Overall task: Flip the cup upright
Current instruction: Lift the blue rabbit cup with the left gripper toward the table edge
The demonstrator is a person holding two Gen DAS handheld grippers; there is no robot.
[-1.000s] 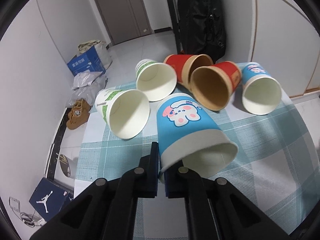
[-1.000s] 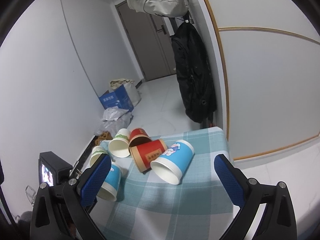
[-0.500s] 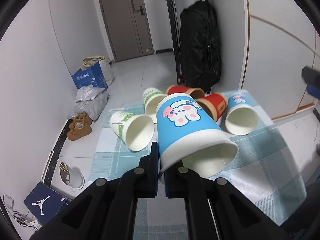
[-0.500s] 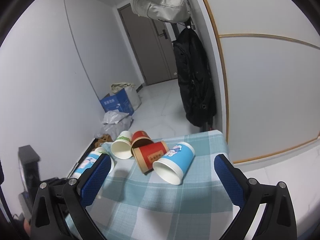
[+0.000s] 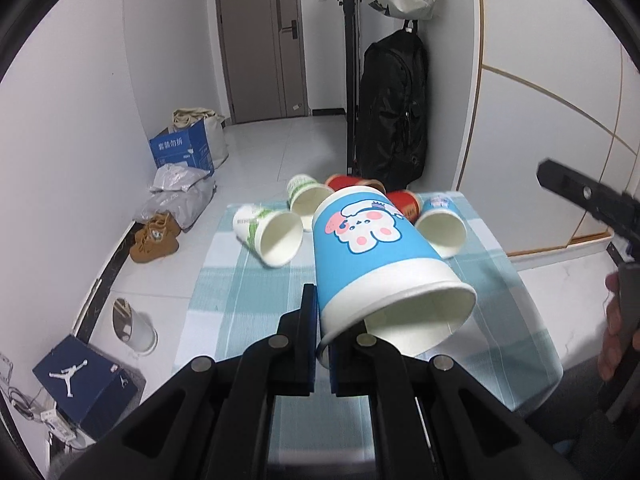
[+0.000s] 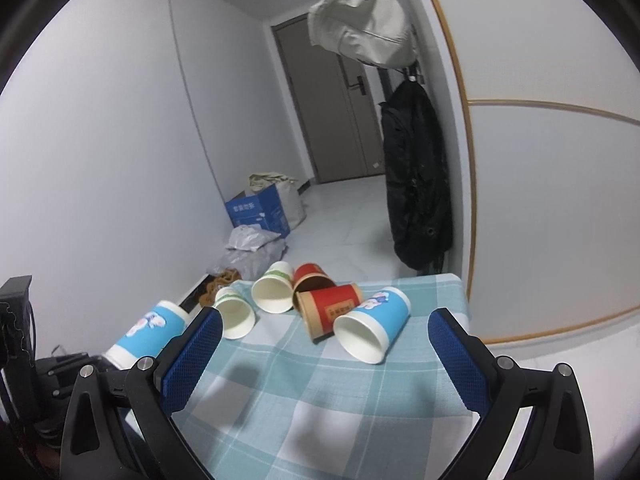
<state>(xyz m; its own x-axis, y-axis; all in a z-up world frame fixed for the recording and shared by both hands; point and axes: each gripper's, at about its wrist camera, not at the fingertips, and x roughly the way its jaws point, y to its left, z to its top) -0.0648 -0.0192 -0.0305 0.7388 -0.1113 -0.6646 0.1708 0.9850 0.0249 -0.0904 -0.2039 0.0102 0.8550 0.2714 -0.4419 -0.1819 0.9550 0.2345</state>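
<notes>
My left gripper point(image 5: 324, 332) is shut on the rim of a blue paper cup with a bunny print point(image 5: 372, 252). It holds the cup tilted in the air above the checked table point(image 5: 248, 296), mouth toward me. The same cup point(image 6: 148, 330) shows at the far left in the right wrist view. My right gripper point(image 6: 324, 356) is open and empty above the table's near side. Several cups lie on their sides at the far end: two white-green ones point(image 5: 272, 230) point(image 6: 274, 290), two red ones point(image 6: 332, 308) point(image 6: 310, 276) and another blue one point(image 6: 376, 326).
The table's left edge drops to a tiled floor with a white bin point(image 5: 134, 326), a shoebox point(image 5: 82, 380), brown shoes point(image 5: 154, 234) and a blue carton point(image 5: 182, 148). A black backpack point(image 5: 394, 108) hangs behind the table. The right gripper's body point(image 5: 592, 200) shows at right.
My left gripper has lifted the blue bunny cup off the table and drawn it back and up. The right gripper has shifted slightly, still open.
</notes>
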